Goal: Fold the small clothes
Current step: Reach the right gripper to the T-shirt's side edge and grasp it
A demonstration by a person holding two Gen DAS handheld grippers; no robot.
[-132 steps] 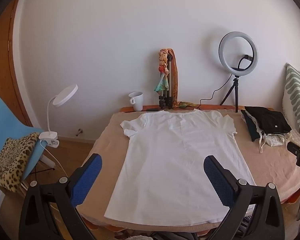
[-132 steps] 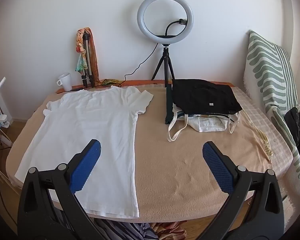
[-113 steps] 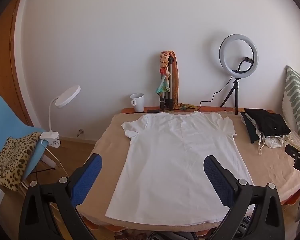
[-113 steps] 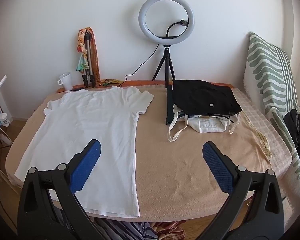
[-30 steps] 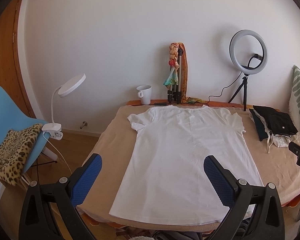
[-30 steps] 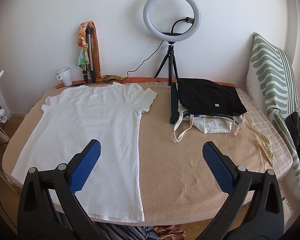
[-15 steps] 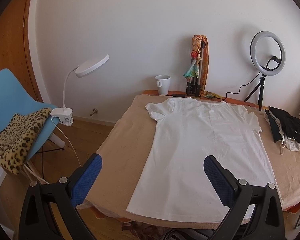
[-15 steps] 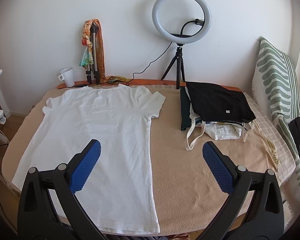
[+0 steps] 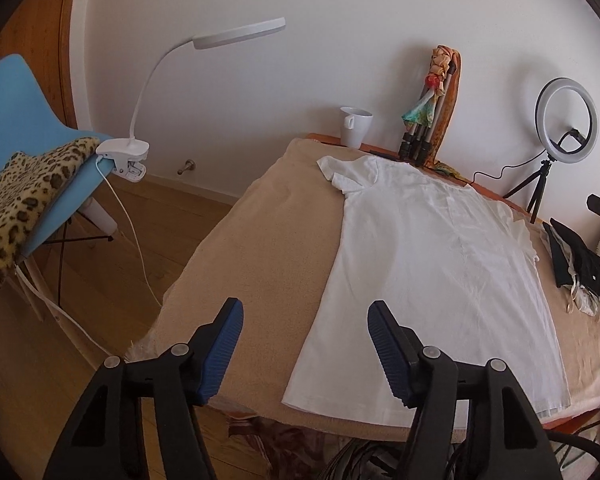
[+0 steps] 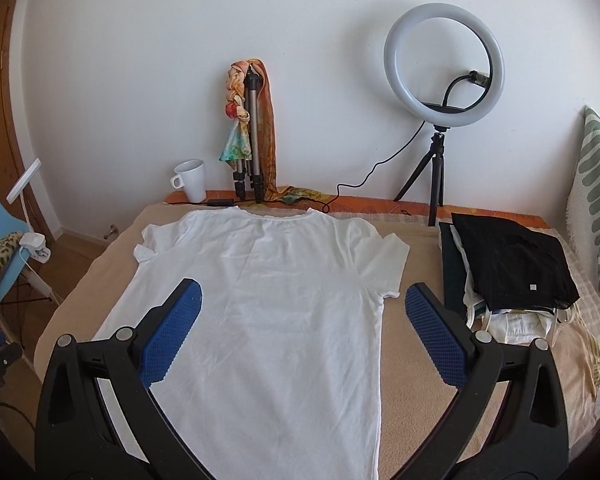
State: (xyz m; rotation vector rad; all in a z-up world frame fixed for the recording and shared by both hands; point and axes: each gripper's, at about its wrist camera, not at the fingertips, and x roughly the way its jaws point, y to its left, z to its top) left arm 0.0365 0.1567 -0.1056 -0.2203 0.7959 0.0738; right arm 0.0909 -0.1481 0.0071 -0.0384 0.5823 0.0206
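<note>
A white T-shirt [image 9: 440, 264] lies flat on the beige-covered table [image 9: 268, 248], collar toward the wall. It also shows in the right wrist view [image 10: 284, 320]. My left gripper [image 9: 304, 344] is open and empty, above the table's near left edge, with the shirt's lower left hem just right of it. My right gripper [image 10: 300, 336] is open and empty, held above the middle of the shirt, its right pad over the bare table beside the right sleeve.
A stack of folded dark and light clothes [image 10: 508, 272] lies at the table's right. A white mug [image 10: 192, 186], a tripod with scarf [image 10: 252, 136] and a ring light [image 10: 444, 64] stand along the back wall. A blue chair [image 9: 24, 136] with a clip lamp [image 9: 236, 36] stands left.
Both grippers have moved left and closer to the table. The left one has swung toward the table's left edge and its jaws have narrowed; the right one now sits over the shirt.
</note>
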